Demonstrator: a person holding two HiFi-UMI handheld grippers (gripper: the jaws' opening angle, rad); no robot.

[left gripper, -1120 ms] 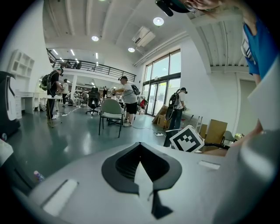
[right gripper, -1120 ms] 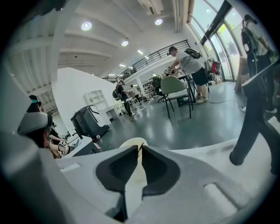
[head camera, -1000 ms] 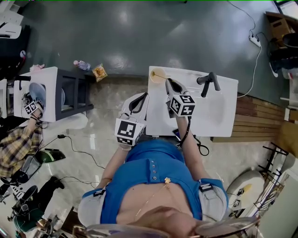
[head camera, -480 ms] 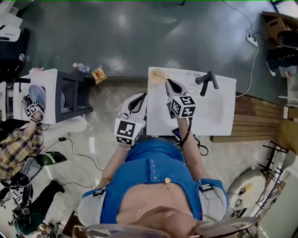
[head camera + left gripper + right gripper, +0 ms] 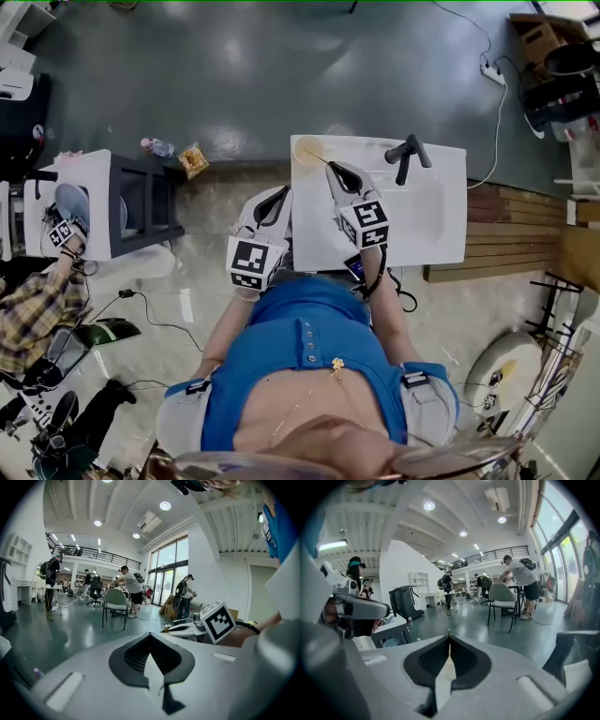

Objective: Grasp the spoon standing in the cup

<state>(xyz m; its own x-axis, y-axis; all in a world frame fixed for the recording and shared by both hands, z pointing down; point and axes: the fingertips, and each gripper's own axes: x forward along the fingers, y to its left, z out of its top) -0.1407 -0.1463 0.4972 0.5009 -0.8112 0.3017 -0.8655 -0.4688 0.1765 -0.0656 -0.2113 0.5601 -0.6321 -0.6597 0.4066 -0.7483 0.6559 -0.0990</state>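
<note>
A pale beige cup (image 5: 307, 150) stands at the far left corner of the white sink unit (image 5: 375, 248). A thin spoon (image 5: 322, 159) leans out of it toward me. My right gripper (image 5: 332, 169) has its tips at the spoon's handle, and the jaws are shut on it. In the right gripper view the handle's end (image 5: 449, 631) pokes up just past the meeting tips of the right gripper (image 5: 449, 639), with beige cup colour in the slit below. My left gripper (image 5: 281, 194) hangs at the unit's left edge, shut and empty. Its tips meet in the left gripper view (image 5: 150, 637).
A black faucet (image 5: 405, 155) stands over the basin (image 5: 422, 211) to the right of the cup. A white cabinet (image 5: 103, 197) is on the left, and beside it another person's gripper cube (image 5: 62, 230). A snack bag (image 5: 194, 159) lies on the floor. Wooden decking (image 5: 506, 234) lies to the right.
The head view has drifted, so the sink unit sits a little higher and further left in frame. Both grippers keep the same place relative to the cup and spoon.
</note>
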